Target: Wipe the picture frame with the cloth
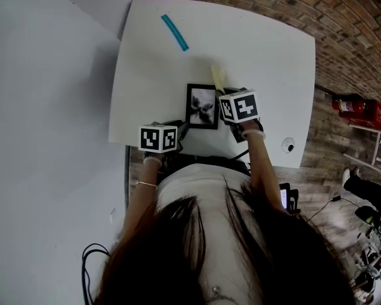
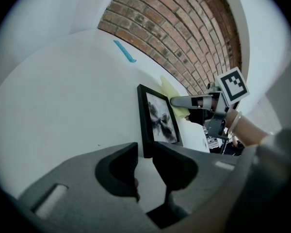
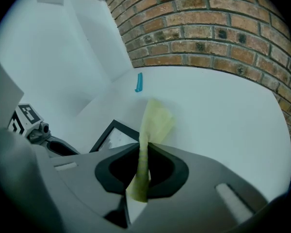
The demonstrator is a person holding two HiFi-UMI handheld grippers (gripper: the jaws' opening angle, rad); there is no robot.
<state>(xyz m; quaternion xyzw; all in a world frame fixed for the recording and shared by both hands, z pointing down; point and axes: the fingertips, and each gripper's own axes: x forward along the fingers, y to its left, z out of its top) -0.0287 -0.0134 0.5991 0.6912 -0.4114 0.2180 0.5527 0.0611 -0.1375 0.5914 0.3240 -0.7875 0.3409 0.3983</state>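
Black-rimmed rectangular picture frame (image 1: 202,106) with a grey print, laid flat on the white tabletop (image 1: 254,49) close to its near edge. Judged stiff, light and apt to slide on the smooth top. Face possibly glazed and fragile, so best steadied by the rim at a corner, not pressed at the centre.

Pale yellow soft cloth (image 3: 153,123), judged limp and easily bunched, pinched low down and left standing above the fingers.

Right gripper (image 3: 144,147) placed just right of the frame, fingers (image 3: 170,165) clamped together on the cloth's fold.

Left gripper (image 2: 144,152) set at the frame's near left corner, fingers (image 2: 120,165) parted only narrowly, with nothing held between them. Corner seen just beyond the tips; contact not discernible.

Turquoise strip (image 1: 174,32) seen well beyond the frame, untouched.
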